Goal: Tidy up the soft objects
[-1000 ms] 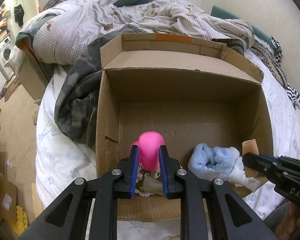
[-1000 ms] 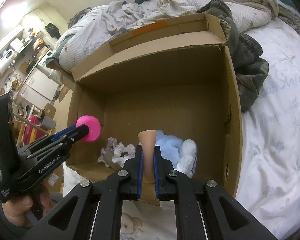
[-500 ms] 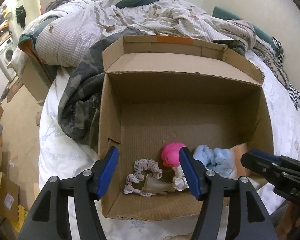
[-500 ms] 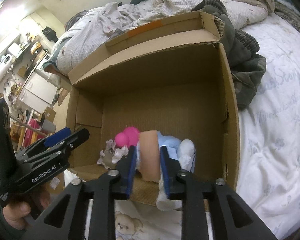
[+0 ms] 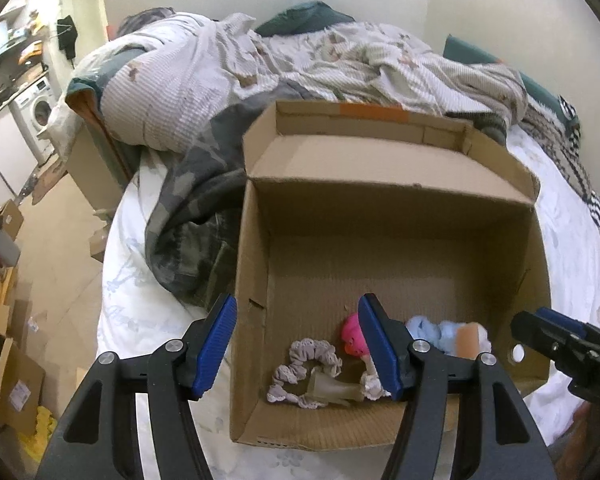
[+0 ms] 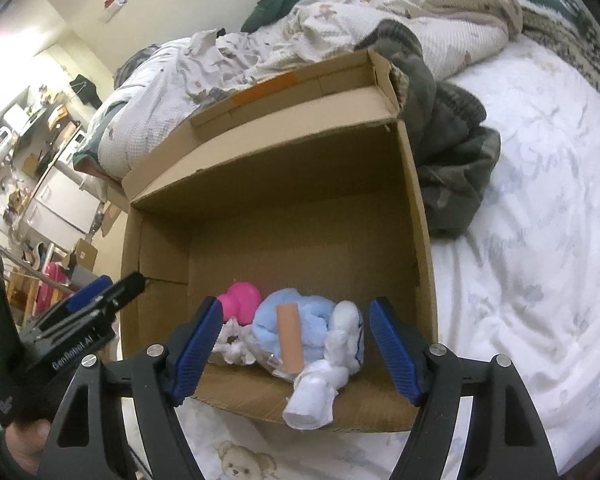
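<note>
step: releasing into cardboard box | left claw spread, empty | right claw just opening, spread clear above tan roll | we are lifting both straight up, avoiding snags

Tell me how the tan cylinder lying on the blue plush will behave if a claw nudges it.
The tan cylinder is round-sided and rests on the lumpy blue plush, so it would probably roll or slide off. It dents the plush little, suggesting it is light. Its smooth surface may be slippery.

Box on bed, soft toys in near end, blanket left of box.
</note>
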`<state>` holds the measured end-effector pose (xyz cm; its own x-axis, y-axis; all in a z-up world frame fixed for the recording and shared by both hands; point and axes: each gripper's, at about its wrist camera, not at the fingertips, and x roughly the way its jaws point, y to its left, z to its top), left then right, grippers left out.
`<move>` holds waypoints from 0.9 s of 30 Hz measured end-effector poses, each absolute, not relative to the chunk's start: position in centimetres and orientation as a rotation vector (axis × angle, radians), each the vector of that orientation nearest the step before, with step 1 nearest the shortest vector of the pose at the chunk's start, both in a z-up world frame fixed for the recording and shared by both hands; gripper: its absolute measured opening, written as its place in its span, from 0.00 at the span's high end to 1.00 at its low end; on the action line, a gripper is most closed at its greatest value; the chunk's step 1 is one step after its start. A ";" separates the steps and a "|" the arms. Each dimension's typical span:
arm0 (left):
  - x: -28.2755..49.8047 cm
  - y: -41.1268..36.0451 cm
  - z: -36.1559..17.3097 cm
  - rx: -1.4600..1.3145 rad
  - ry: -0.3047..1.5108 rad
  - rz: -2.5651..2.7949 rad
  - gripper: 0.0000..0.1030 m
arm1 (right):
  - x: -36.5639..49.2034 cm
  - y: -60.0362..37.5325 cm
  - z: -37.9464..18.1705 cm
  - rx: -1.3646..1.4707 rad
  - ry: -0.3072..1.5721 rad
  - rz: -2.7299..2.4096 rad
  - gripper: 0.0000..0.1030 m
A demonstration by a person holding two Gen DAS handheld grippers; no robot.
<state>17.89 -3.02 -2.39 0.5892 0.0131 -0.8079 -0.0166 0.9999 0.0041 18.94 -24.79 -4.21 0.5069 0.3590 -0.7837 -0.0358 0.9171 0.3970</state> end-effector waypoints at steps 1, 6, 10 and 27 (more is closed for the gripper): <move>17.8 -2.9 -2.2 -0.006 0.934 0.020 0.42 | 18.9 -24.8 -4.1 0.349 1.011 0.238 0.22; 17.0 -2.7 -1.3 -0.014 0.913 0.038 0.42 | 18.4 -24.8 -3.7 0.316 1.027 0.219 0.22; 15.9 -2.2 -0.5 -0.030 0.897 0.044 0.42 | 17.4 -24.5 -2.8 0.276 0.991 0.194 0.22; 8.0 -0.1 1.8 -0.061 0.851 -0.026 0.01 | 11.4 -24.5 -0.9 0.279 0.928 0.183 0.00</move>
